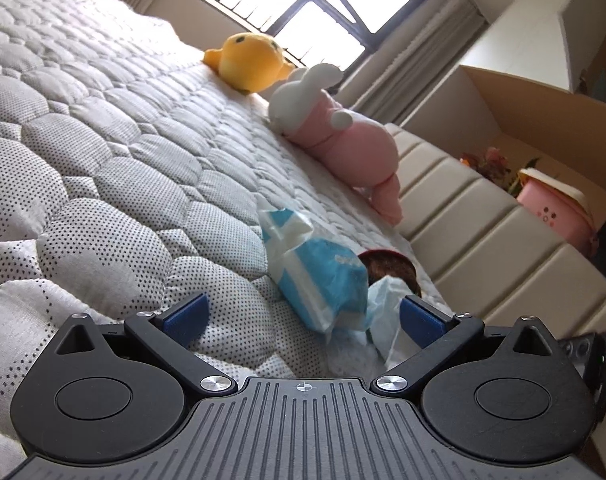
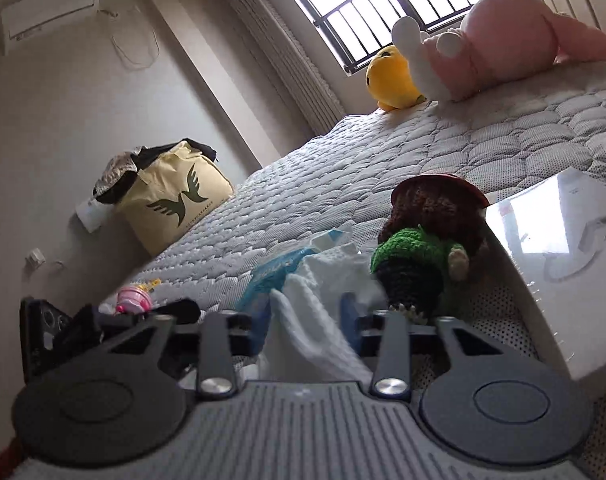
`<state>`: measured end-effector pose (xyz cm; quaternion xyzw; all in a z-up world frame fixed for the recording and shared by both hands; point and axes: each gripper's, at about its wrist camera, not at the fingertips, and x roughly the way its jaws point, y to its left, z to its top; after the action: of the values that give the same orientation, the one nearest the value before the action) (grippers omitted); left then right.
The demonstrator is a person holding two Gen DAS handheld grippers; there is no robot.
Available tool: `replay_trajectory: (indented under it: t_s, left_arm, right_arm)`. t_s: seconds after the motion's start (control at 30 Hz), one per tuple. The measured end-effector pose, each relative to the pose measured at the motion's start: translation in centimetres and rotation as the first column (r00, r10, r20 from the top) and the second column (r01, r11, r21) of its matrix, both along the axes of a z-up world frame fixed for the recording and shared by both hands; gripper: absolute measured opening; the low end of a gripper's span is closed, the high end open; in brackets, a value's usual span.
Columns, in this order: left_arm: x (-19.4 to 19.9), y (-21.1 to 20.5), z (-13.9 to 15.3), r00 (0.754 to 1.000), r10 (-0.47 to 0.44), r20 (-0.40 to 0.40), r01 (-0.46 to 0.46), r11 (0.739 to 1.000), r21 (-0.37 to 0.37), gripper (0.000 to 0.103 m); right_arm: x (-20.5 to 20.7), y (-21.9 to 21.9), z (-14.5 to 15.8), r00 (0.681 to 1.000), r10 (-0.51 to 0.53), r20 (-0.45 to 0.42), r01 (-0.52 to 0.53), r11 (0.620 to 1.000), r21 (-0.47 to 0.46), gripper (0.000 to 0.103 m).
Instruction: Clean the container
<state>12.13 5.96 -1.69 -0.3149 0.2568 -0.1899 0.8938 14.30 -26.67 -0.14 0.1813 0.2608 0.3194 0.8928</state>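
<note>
R gripper point(image 2: 307, 312) fingers clamped on white tissue point(image 2: 315, 320), pulled from blue pack point(image 1: 323, 280) on bed point(image 1: 103, 160). L gripper point(image 1: 303, 312) fingers spread, empty. Tissue soft, light, tears easy; pinch bunched fold. Container not clearly in view.

On the bed point(image 2: 383, 160), far end by the window point(image 2: 383, 0): round plush toy point(image 2: 391, 80), with rabbit plush point(image 2: 495, 52) just beside it, touching. Nearer, mid-bed: tissue pack point(image 1: 323, 276), crocheted doll point(image 2: 419, 256) behind and to its right (in the right wrist view). Right of the doll, touching it: flat box point(image 2: 563, 260). Left edge of the bed, against the wall: tote bag point(image 2: 175, 200). Off the bed, past the padded headboard point(image 1: 483, 220): cardboard box point(image 1: 543, 120).
</note>
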Motion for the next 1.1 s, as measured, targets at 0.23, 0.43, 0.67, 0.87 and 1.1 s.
replay_trajectory:
  t_s: [0.23,0.43,0.67,0.87,1.1]
  left_arm:
    - [4.3,-0.5,1.7,0.99,0.02,-0.14,-0.03,0.997,-0.07,0.103]
    - [6.0,-2.2,1.3,0.991,-0.001,-0.137,-0.007,0.998,-0.059,0.103]
    - [5.6,-2.8,-0.2,0.99,-0.081,-0.111,0.079,0.997,-0.025,0.103]
    - [5.6,-3.5,0.1,0.994,-0.025,-0.106,0.025,1.0,-0.006,0.103]
    - [5.6,-7.6,0.8,0.999,-0.04,-0.031,0.047,0.96,0.277,0.097]
  right_arm:
    - [-1.2,3.4,1.2,0.996,-0.011,0.084,0.028,0.979,-0.202,0.005]
    - [-2.2,1.5,3.3,0.99,0.004,0.142,0.007,0.997,-0.074,0.005]
    - [0.6,1.5,7.3,0.993,0.078,0.086,-0.076,0.997,-0.029,0.005]
    - [2.4,1.8,7.2,0.982,0.121,0.143,-0.128,0.991,0.041,0.006]
    - [3.4,1.2,3.1,0.999,0.045,0.011,-0.045,0.998,-0.054,0.006]
